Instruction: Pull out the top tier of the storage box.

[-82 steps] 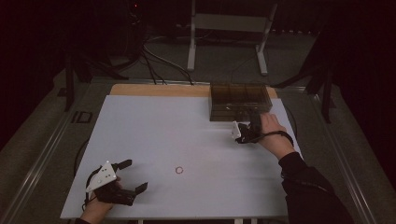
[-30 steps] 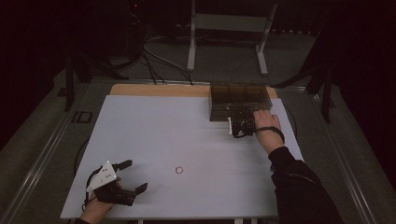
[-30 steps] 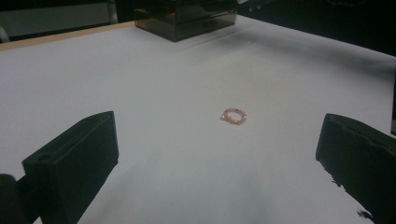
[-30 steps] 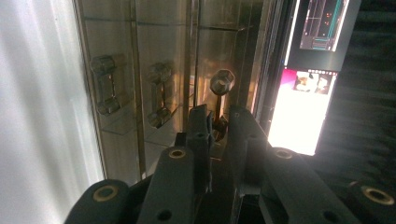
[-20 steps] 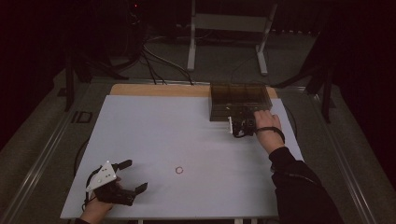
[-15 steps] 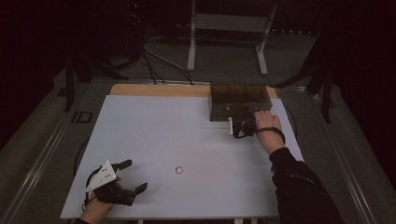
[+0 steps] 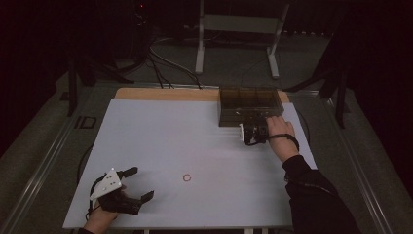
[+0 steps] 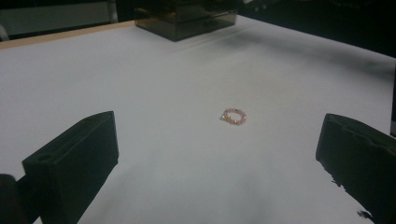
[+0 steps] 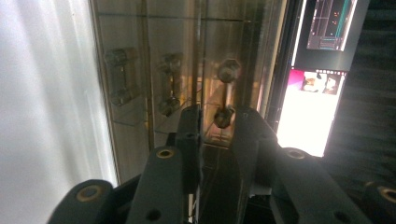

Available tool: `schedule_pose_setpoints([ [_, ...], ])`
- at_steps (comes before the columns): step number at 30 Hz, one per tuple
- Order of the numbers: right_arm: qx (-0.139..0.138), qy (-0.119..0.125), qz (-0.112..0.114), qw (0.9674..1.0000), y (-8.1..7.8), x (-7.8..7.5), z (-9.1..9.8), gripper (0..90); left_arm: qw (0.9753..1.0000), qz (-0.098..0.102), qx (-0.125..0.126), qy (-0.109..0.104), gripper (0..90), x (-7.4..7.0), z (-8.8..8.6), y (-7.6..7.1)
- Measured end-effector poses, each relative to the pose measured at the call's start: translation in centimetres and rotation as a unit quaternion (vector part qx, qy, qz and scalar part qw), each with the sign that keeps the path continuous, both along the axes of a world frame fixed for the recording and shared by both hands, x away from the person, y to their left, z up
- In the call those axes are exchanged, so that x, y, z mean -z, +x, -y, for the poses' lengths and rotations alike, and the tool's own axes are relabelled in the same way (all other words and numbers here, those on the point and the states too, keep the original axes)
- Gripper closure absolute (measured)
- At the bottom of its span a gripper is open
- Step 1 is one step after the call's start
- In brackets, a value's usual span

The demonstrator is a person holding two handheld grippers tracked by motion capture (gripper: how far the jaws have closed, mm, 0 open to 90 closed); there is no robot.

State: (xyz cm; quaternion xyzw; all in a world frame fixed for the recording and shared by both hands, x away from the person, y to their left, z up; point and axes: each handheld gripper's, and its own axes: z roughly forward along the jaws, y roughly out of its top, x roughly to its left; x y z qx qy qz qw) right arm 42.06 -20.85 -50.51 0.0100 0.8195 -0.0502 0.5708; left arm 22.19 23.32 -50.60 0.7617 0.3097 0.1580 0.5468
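1. A small pink beaded ring (image 7: 187, 177) is seen lying flat on the white table surface (image 7: 170, 136), in the lower centre of the high view; in the left gripper view the ring (image 8: 234, 115) appears just right of frame centre, between and beyond the two jaws, touched by neither.
2. The left gripper (image 7: 136, 184) is shown at the lower left of the high view, held in the person's left hand (image 7: 104, 214), with a grey three-cornered plate on top. Its jaws are spread wide with nothing between them; in its own view they stand at the lower left and lower right corners, well apart.
3. A dark translucent box (image 7: 249, 105), divided into compartments, is placed at the upper right of the table in the high view, against a strip of bare wood (image 7: 165, 94) at the far edge. The same box (image 8: 187, 18) is seen at the top centre of the left gripper view.
4. The right gripper (image 7: 253, 130) is held by the right hand (image 7: 280, 134) against the near wall of the box, right of centre in the high view. In the right gripper view its jaws are drawn nearly together at a small handle (image 9: 225, 93) on the box front; whether the handle is actually grasped cannot be told.
5. Two further handles are seen through the tinted wall in the upper left of that view.
6. A lit screen (image 9: 313, 107) is visible at the right of the right gripper view.
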Motion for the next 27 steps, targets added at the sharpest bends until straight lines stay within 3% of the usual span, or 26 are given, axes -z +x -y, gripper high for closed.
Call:
schedule_pose_setpoints([
  [8, -0.005, -0.031, 0.027, 0.9992, 0.4, 0.5, -0.5, 79.7, 1.0000, -0.004, 0.001, 0.004, 0.0, 0.1, 0.0, 0.0],
  [17, 0.010, -0.024, 0.028, 0.9993, 0.2, 0.4, -0.7, 81.2, 1.0000, -0.002, 0.000, -0.001, 0.0, 0.0, -0.1, 0.0],
  [27, -0.003, -0.024, 0.024, 0.9994, -1.1, 0.1, -0.4, 81.2, 1.0000, -0.003, -0.001, 0.001, 0.0, 0.0, -0.1, 0.0],
])
